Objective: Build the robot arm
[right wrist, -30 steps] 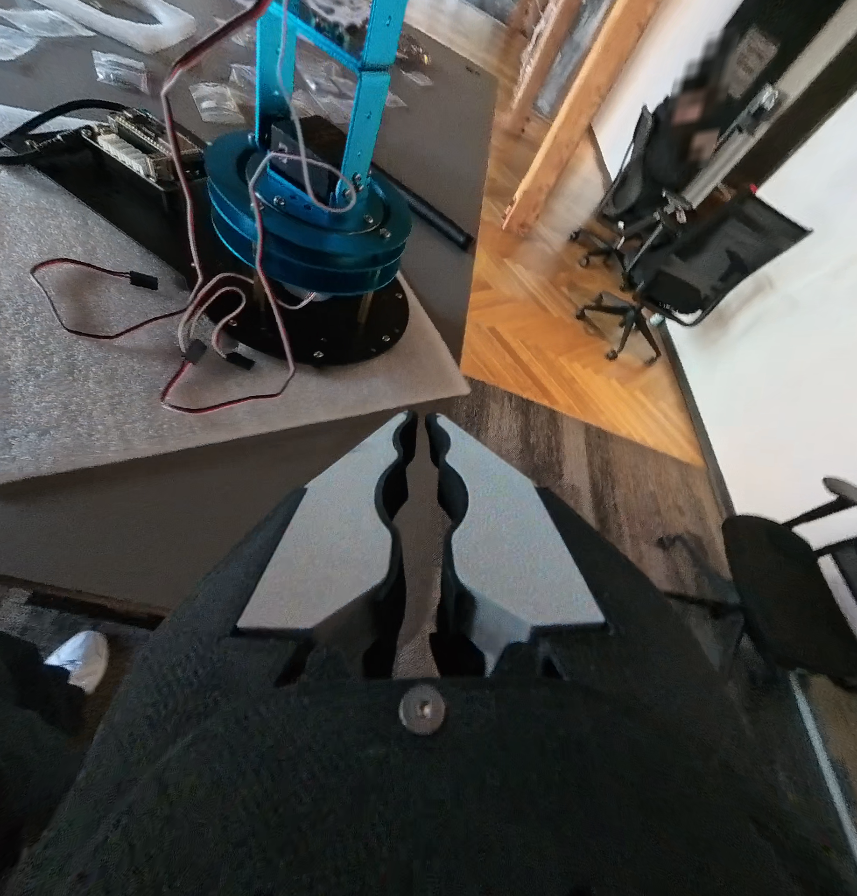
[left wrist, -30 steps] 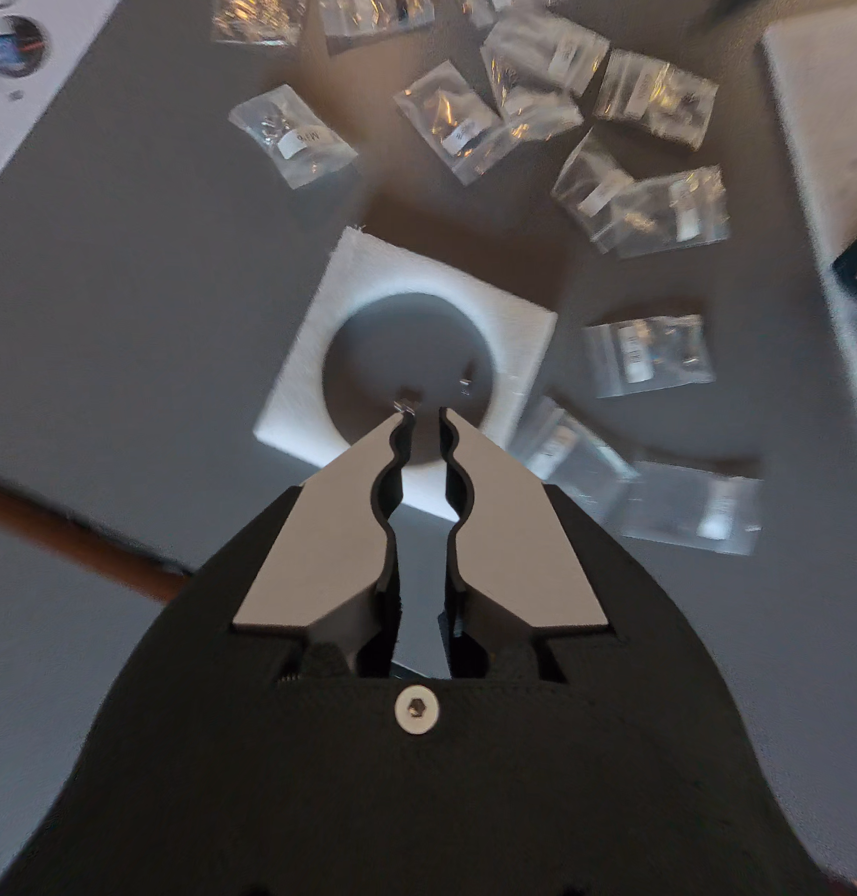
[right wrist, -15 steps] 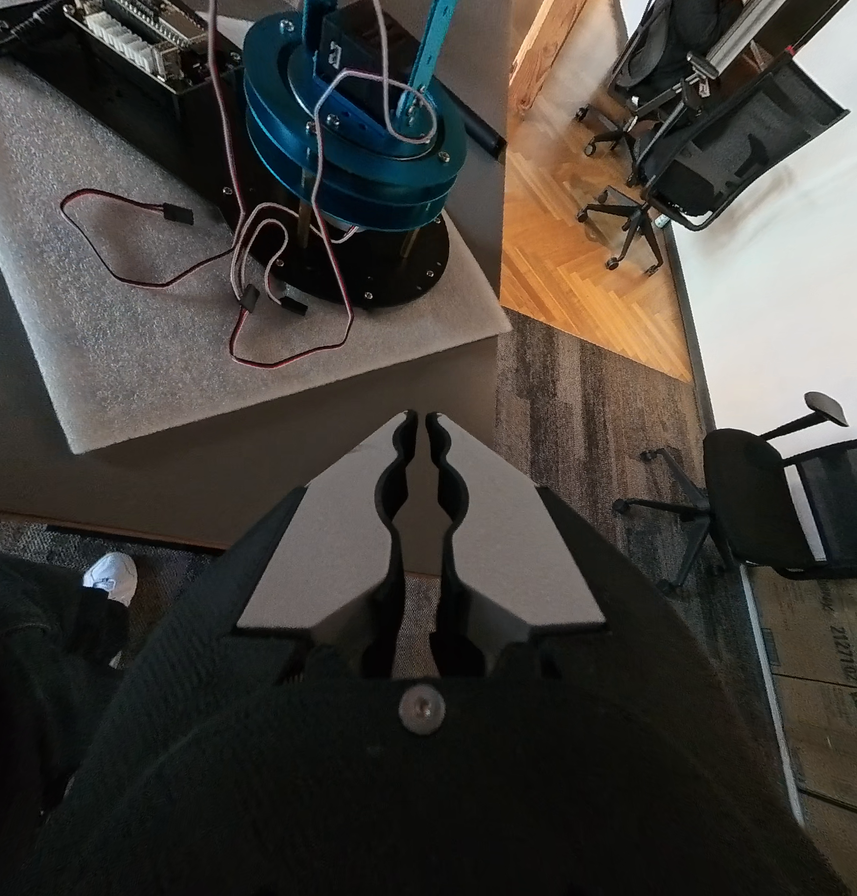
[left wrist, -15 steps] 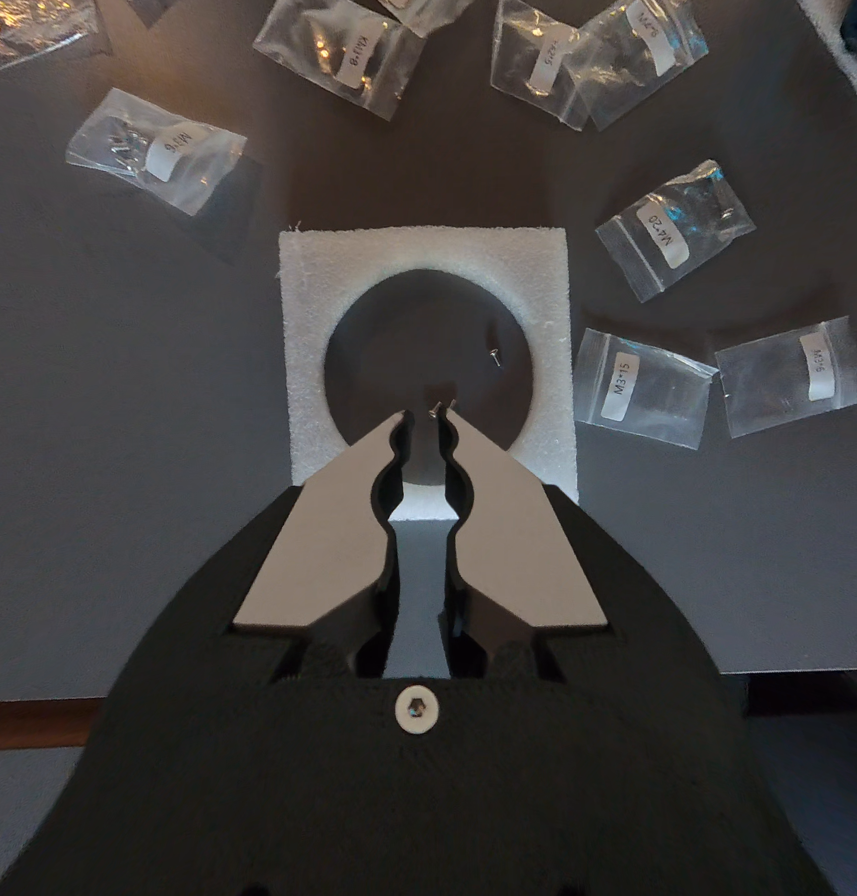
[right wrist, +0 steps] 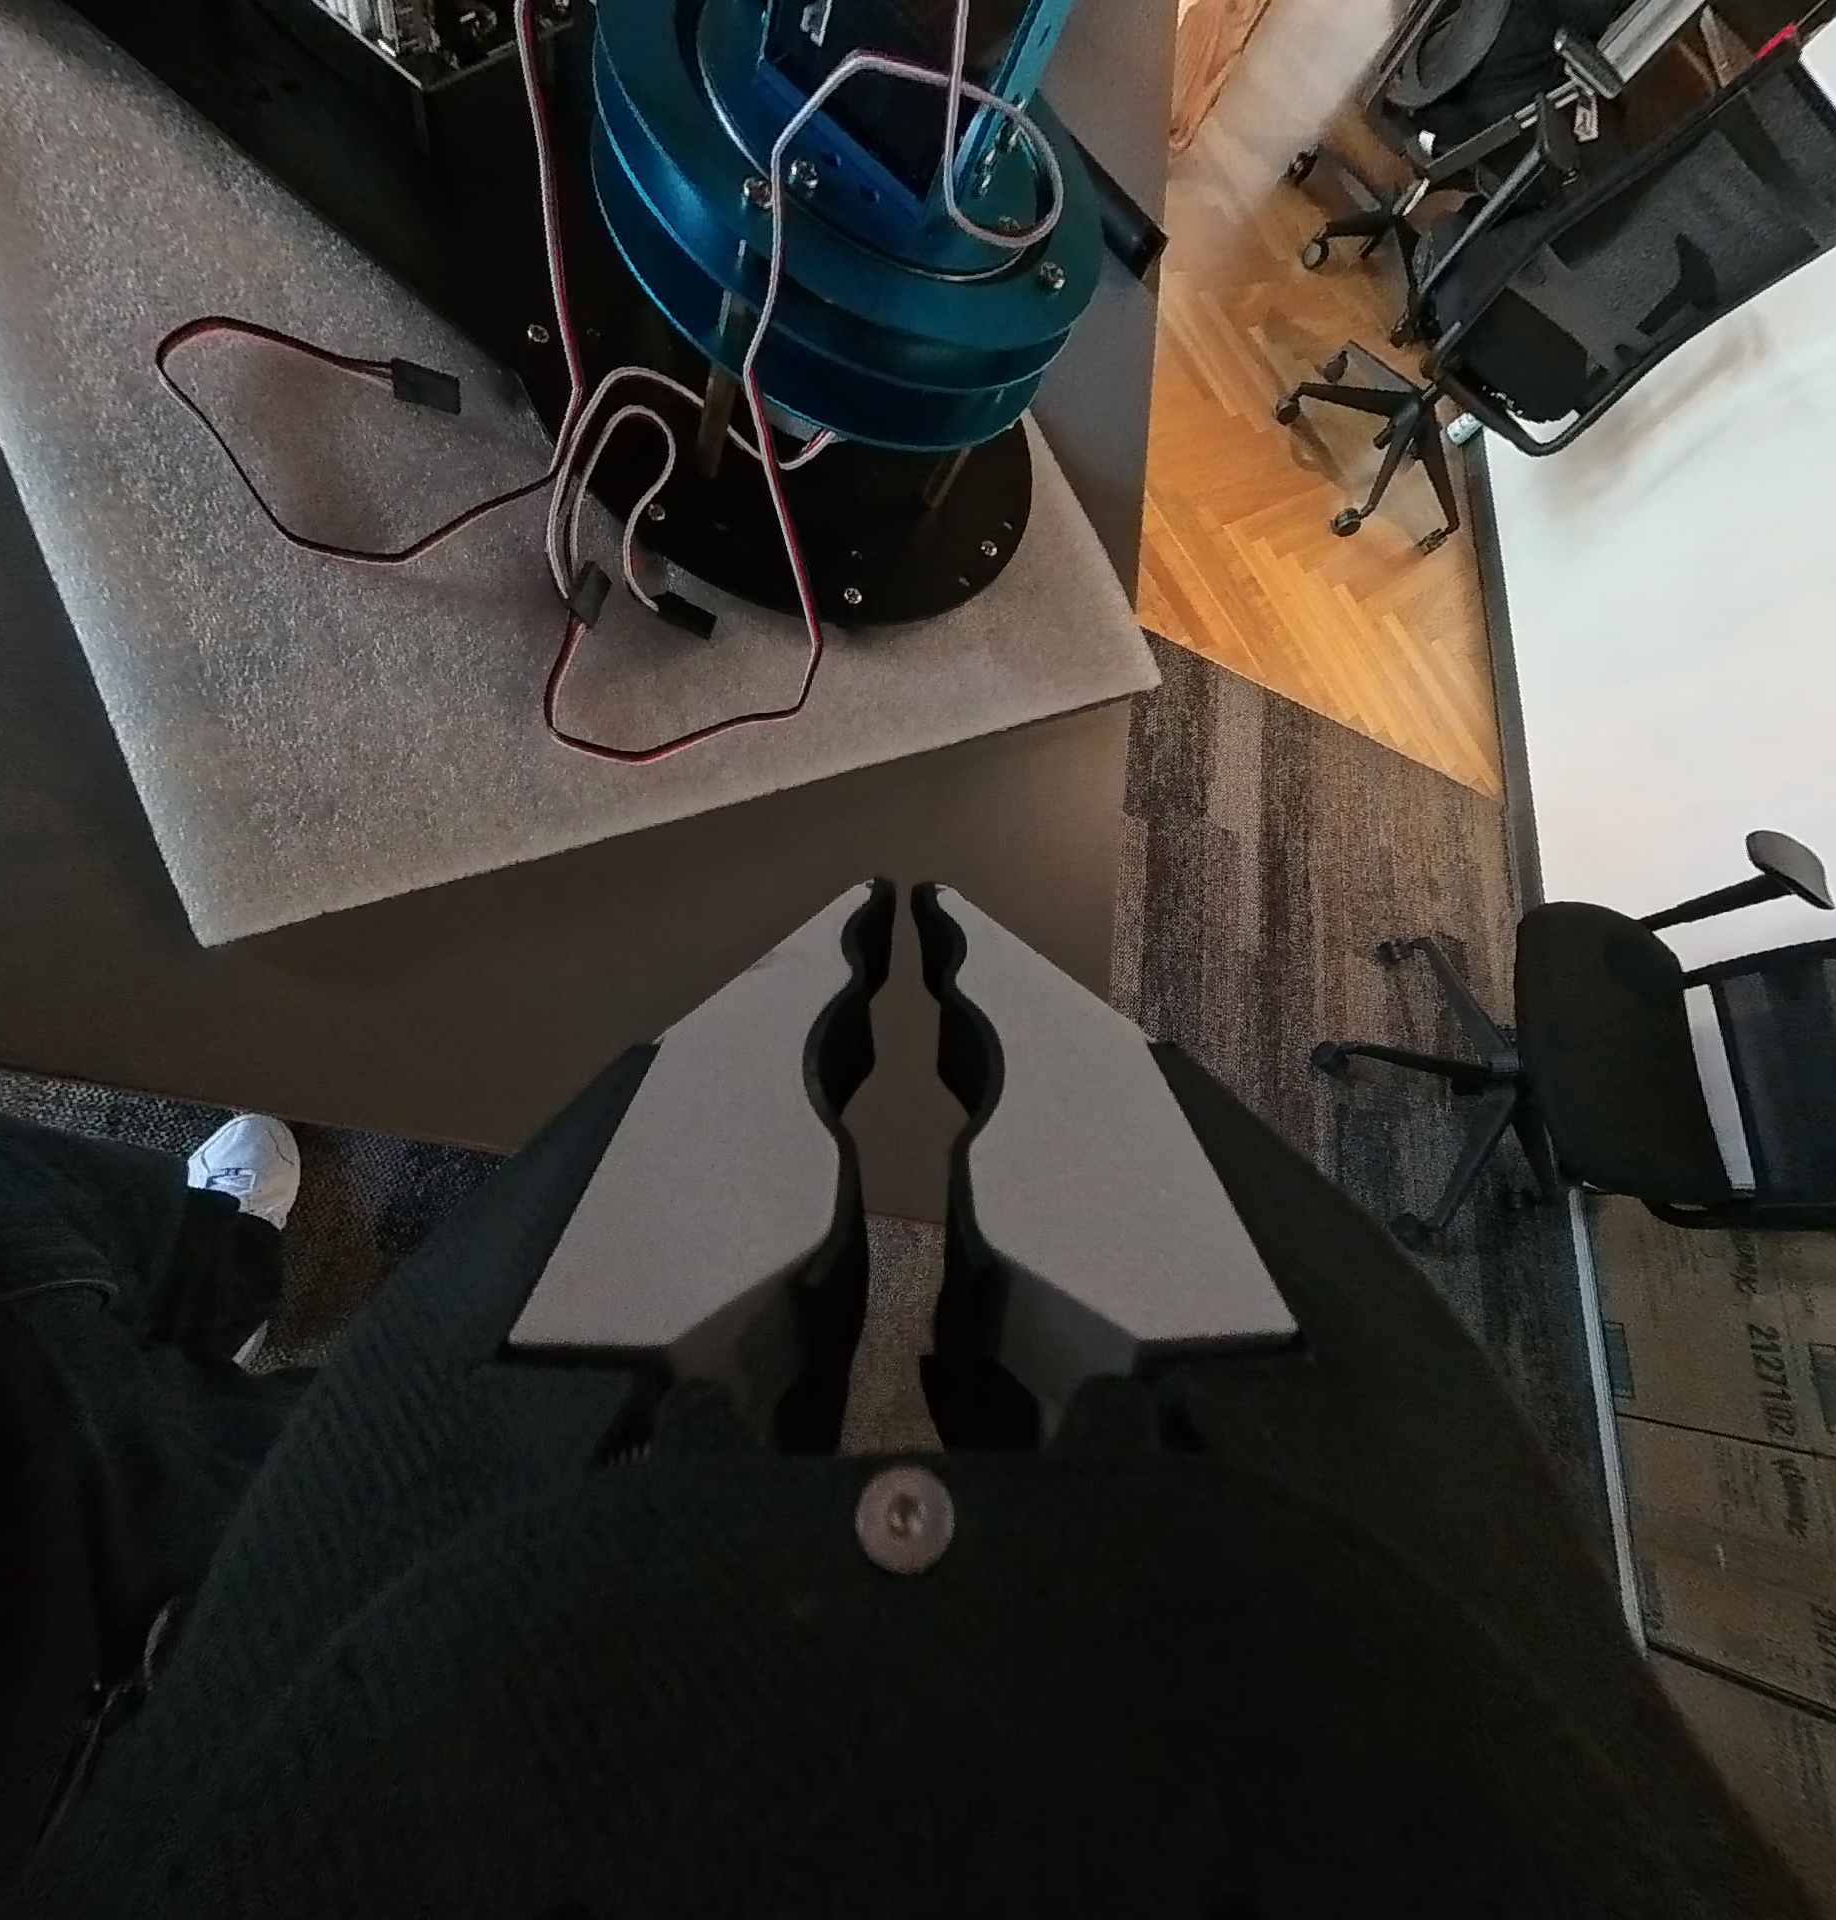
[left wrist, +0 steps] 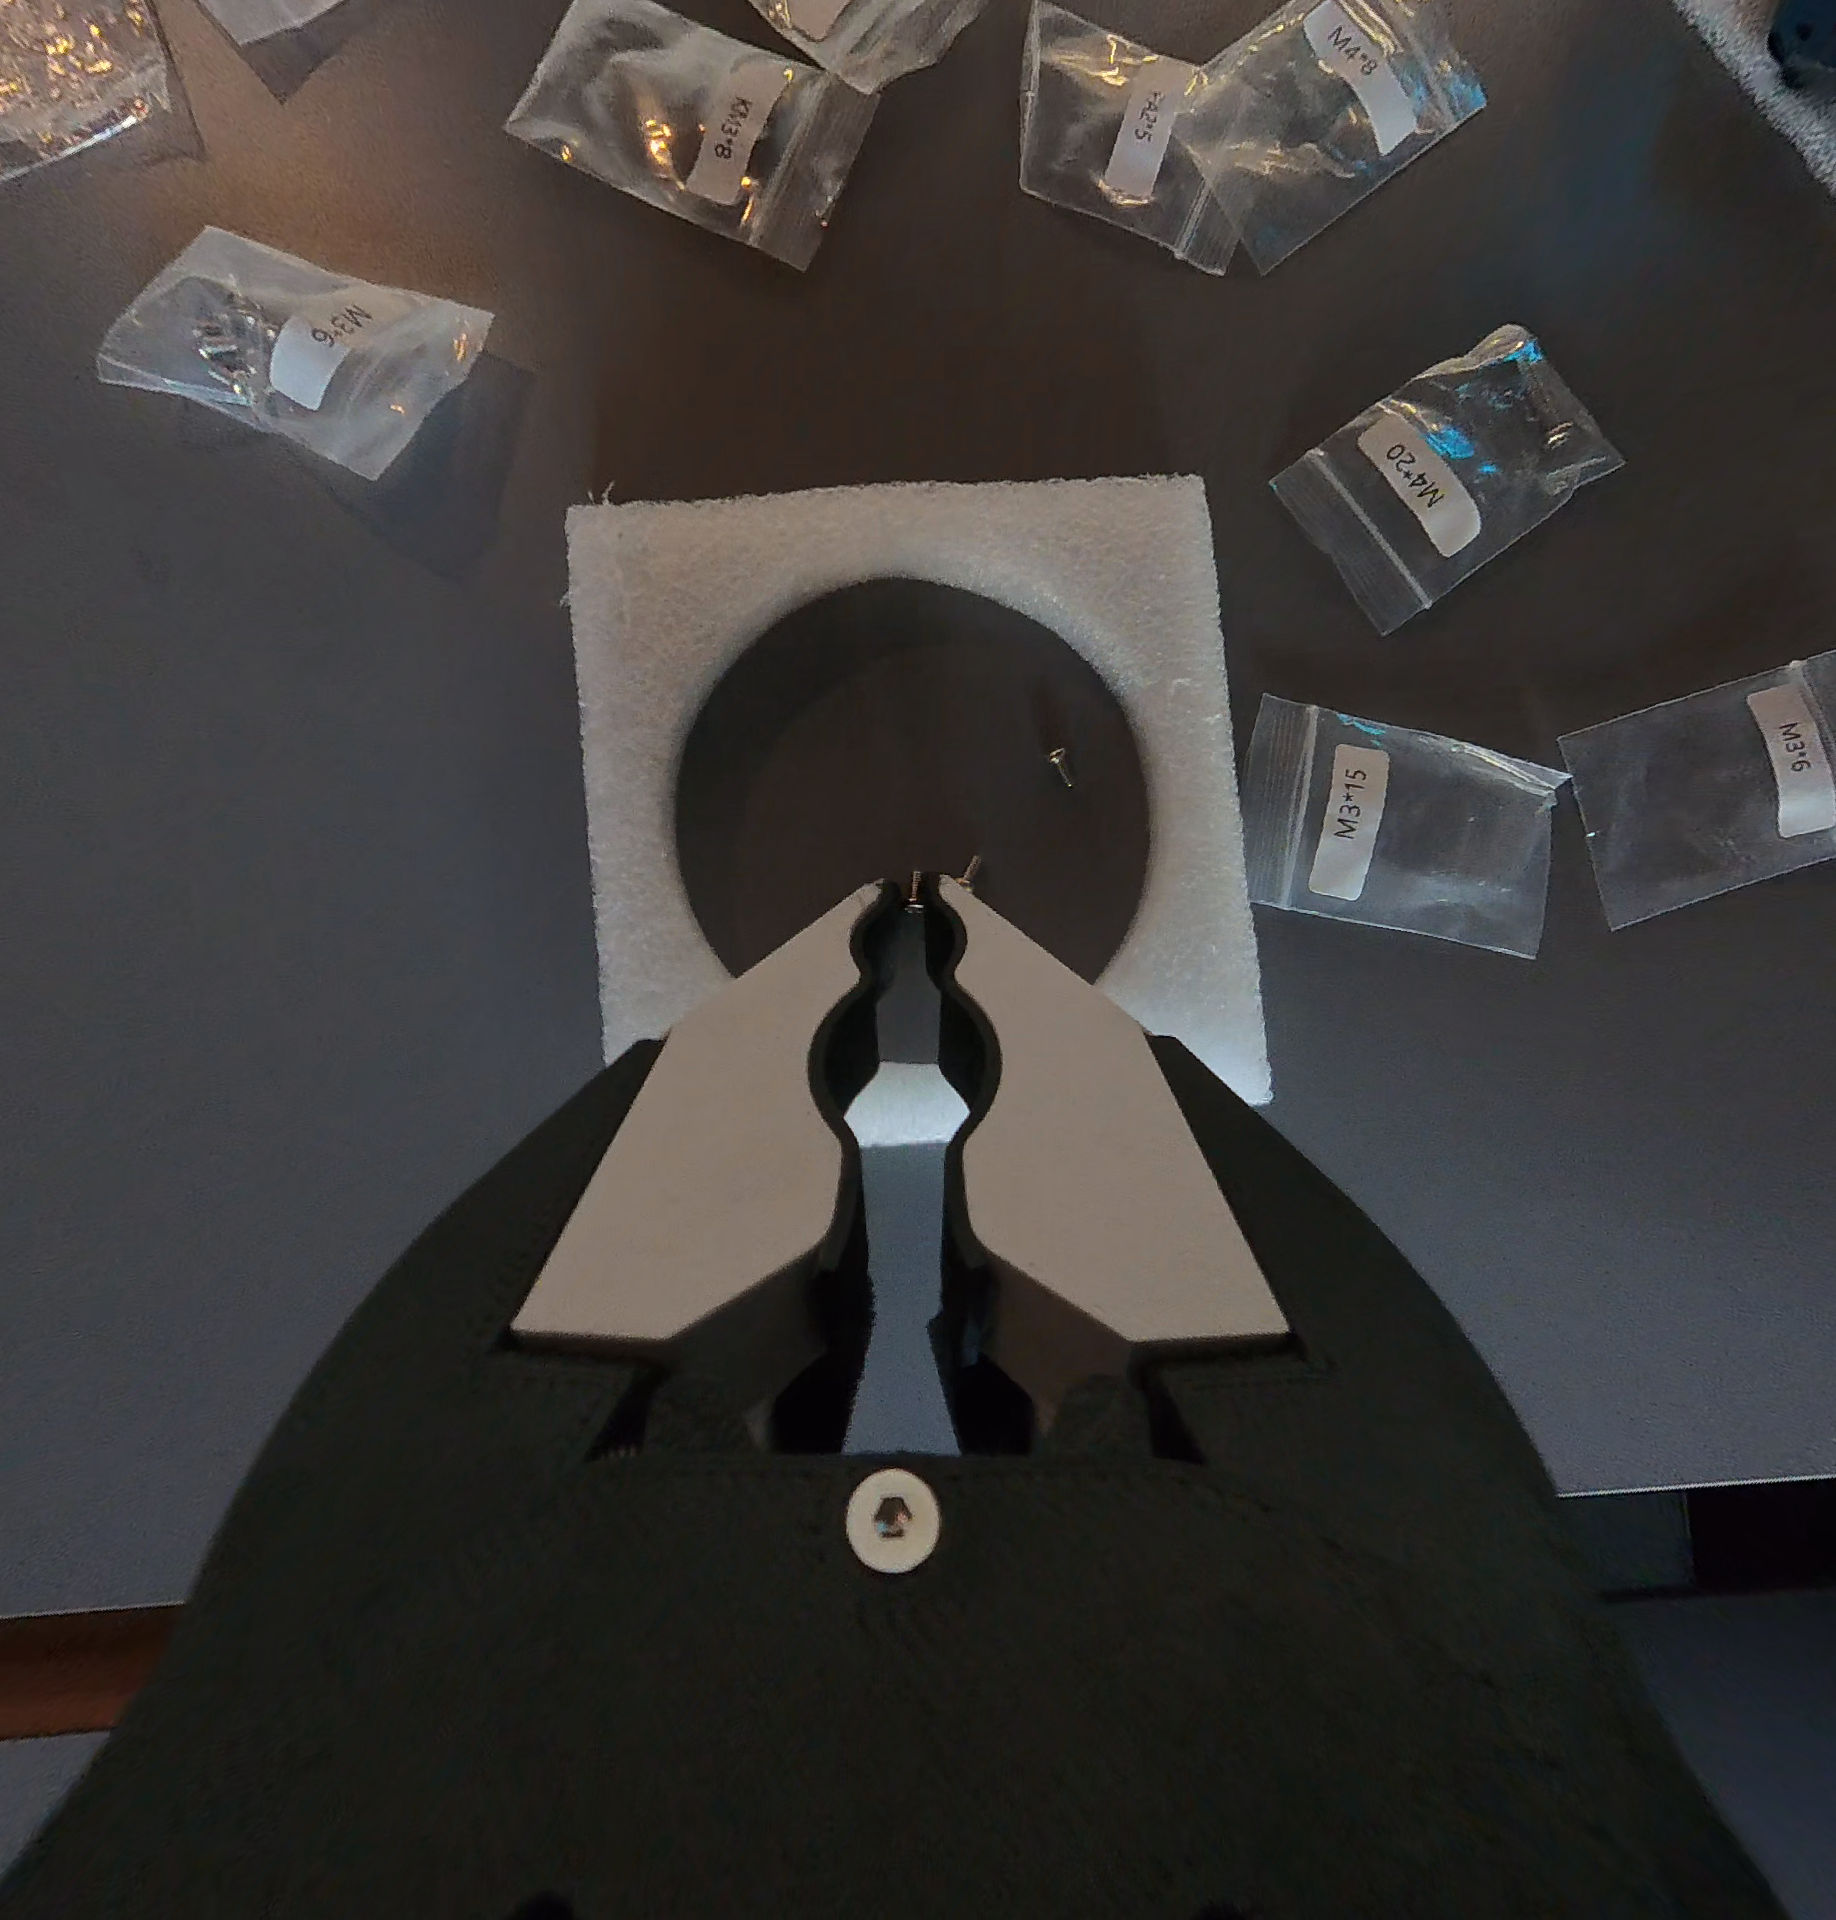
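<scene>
In the left wrist view a white square foam block (left wrist: 623, 748) with a round hole lies on the dark grey table. Small silver screws lie inside the hole: one (left wrist: 1057, 767) at the right, one (left wrist: 971, 865) just past my right fingertip. My left gripper (left wrist: 910, 896) reaches into the hole's near edge, its jaws closed to a narrow gap with a third small screw (left wrist: 912, 891) pinched between the tips. My right gripper (right wrist: 901, 891) is shut and empty, held over the table's near edge in front of a blue round turntable base (right wrist: 841, 281).
Several clear zip bags of screws with white labels lie around the foam block, such as one (left wrist: 296, 348) at the left and one (left wrist: 1392, 821) at the right. The turntable stands on a grey foam sheet (right wrist: 322, 675) with red-white wires (right wrist: 675, 665). Office chairs (right wrist: 1620, 1049) and a shoe (right wrist: 244, 1158) show on the floor. The gap from one gripper's tips to the other's is roughly 60 cm. The white square foam block (left wrist: 623, 748) lies around 6 cm away from my left fingertips.
My left gripper has swung square to the foam block and narrowed its jaws onto a screw. My right gripper has tilted downward toward the table edge; the turntable has come closer.
</scene>
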Demonstrator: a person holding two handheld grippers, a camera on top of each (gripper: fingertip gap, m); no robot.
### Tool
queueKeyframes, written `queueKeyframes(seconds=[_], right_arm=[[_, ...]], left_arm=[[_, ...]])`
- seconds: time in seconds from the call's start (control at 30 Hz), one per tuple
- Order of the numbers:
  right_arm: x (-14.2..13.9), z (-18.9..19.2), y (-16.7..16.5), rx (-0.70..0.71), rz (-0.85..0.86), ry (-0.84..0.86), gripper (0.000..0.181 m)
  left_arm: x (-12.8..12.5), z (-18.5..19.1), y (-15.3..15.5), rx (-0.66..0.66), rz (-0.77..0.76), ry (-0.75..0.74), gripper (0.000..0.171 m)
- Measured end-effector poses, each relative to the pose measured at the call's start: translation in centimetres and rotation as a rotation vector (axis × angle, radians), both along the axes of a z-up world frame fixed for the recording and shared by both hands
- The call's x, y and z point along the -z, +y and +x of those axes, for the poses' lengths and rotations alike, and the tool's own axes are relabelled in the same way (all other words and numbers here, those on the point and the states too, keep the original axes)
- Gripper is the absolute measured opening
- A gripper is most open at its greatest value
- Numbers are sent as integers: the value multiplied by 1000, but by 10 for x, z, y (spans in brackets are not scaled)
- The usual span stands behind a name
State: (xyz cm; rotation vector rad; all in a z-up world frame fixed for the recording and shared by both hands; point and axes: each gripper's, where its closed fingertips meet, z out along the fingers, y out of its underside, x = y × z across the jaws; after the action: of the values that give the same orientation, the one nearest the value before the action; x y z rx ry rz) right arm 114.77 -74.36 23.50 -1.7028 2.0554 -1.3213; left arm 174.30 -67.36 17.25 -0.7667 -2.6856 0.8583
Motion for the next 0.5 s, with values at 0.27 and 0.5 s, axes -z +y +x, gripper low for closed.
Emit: queueKeyframes(seconds=[0.27, 0.5], right_arm=[[-3, 0, 1, -13, -13, -33, 4], [-20, 20, 19, -121, -27, -157, 4]], left_arm=[[-49, -15, 10, -185, -91, 262, 1], [-80, -151, 64, -166, -58, 458, 1]])
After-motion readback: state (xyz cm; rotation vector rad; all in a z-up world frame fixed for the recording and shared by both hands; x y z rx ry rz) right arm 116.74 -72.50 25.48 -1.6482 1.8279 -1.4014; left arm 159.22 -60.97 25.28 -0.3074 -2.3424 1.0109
